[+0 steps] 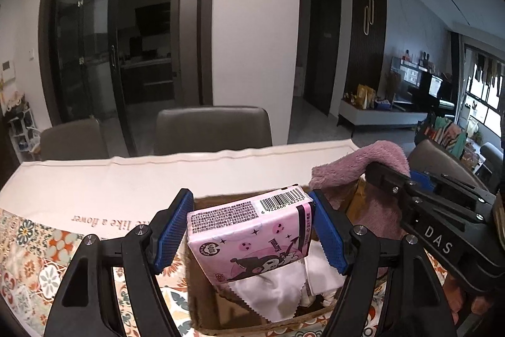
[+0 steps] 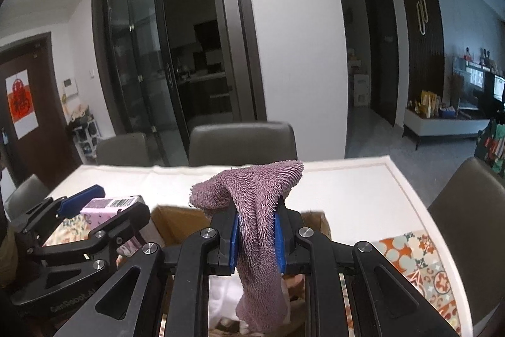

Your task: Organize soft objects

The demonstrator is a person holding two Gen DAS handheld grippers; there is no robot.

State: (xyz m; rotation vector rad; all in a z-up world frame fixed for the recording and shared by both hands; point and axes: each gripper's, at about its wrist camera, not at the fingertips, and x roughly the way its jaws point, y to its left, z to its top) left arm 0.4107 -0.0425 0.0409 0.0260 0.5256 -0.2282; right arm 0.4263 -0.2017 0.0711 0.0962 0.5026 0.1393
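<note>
My left gripper [image 1: 249, 229] is shut on a pink tissue pack [image 1: 252, 236] with a cartoon print and a barcode, held over an open cardboard box [image 1: 202, 299]. A white cloth [image 1: 268, 292] lies inside the box. My right gripper [image 2: 256, 229] is shut on a fuzzy mauve towel [image 2: 255, 198], which drapes over and below the fingers above the same box [image 2: 176, 220]. The right gripper and towel [image 1: 363, 166] show at the right of the left wrist view. The left gripper with the tissue pack [image 2: 107, 206] shows at the left of the right wrist view.
The box stands on a table with a white cloth [image 1: 157, 179] and a floral patterned mat [image 1: 28, 258]. Grey chairs [image 1: 214, 128] stand along the far edge, another chair [image 2: 470, 207] at the right side.
</note>
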